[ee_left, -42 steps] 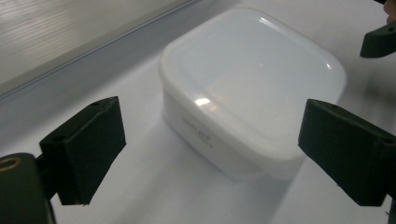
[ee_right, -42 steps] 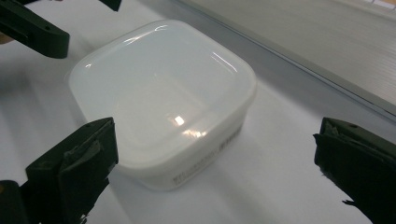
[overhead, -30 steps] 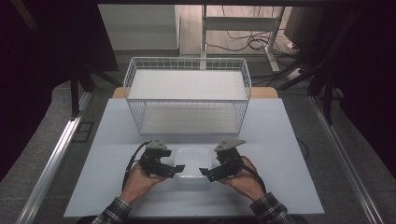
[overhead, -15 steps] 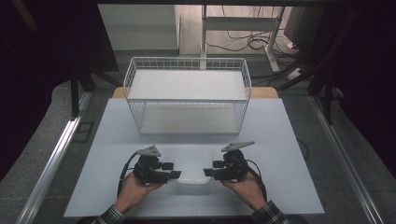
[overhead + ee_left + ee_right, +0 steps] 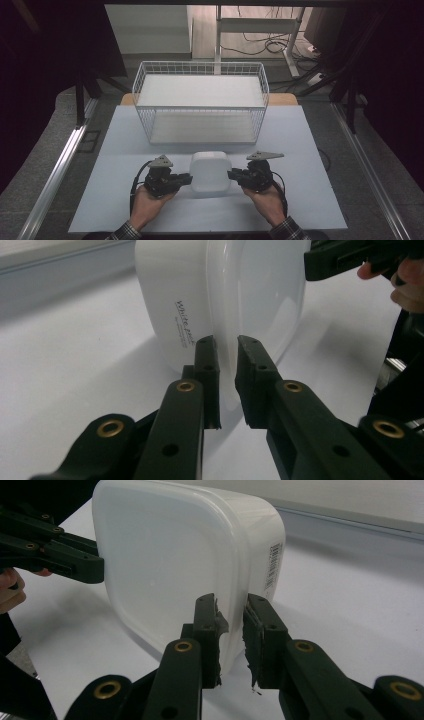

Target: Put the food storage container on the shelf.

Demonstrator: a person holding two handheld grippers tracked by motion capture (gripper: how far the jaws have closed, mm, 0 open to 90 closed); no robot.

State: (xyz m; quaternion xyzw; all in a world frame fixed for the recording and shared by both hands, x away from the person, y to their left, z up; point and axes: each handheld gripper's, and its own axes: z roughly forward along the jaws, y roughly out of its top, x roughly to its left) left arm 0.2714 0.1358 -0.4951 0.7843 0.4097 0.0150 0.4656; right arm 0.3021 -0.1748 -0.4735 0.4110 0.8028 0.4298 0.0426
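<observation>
A white lidded plastic container [image 5: 210, 172] sits near the table's front, between the two hands. My left gripper [image 5: 187, 179] meets its left edge and my right gripper [image 5: 232, 175] its right edge. In the left gripper view the container [image 5: 200, 295] has its rim between my left gripper's [image 5: 227, 385] pads, which press on it. In the right gripper view my right gripper [image 5: 231, 630] pinches the opposite rim of the container [image 5: 165, 560]. Both pairs of jaws have just been closing onto that rim.
A white wire basket [image 5: 200, 122] stands on the white table [image 5: 125, 135] just behind the container, its open top facing up. Metal rails run along both table sides. The opposite gripper [image 5: 350, 257] [image 5: 55, 550] shows across the container in each gripper view.
Both grippers swung from angled to level, facing each other across the container, and their jaws closed on its left and right edges. The container now looks whiter and more compact.
</observation>
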